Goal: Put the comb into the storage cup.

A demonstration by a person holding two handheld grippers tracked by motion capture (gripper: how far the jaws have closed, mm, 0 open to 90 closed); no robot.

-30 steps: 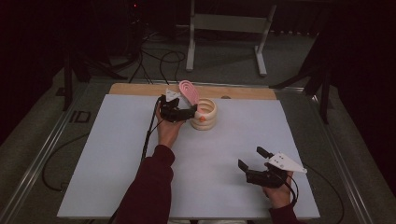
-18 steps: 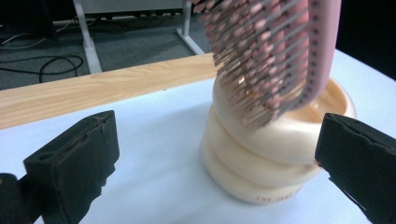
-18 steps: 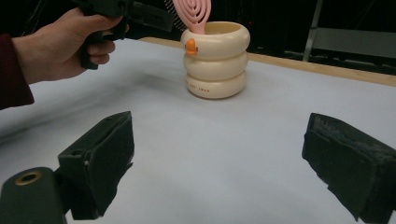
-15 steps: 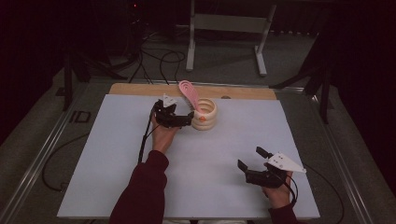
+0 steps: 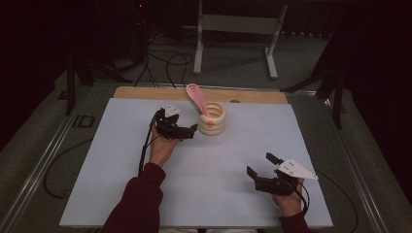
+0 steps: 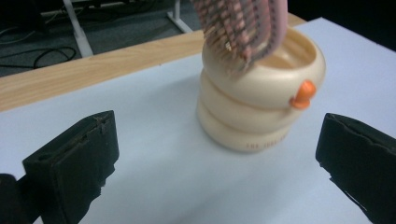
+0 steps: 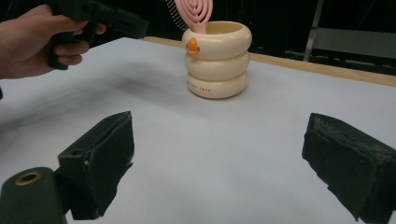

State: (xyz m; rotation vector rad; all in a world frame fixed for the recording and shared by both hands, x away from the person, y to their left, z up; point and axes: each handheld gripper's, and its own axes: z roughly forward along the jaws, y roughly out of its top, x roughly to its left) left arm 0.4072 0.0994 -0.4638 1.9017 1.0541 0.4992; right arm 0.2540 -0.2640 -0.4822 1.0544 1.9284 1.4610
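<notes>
High view: the cream, ribbed three-ring holder [image 5: 213, 119] stands on the white mat [image 5: 121, 160], a pink spiral-backed hairbrush [image 5: 196, 96] leaning out of it. The left gripper [image 5: 190, 131], jaws just opened wide and empty, sits just beside the holder; the right gripper [image 5: 259, 165], gaping and empty, is well apart from it.
</notes>
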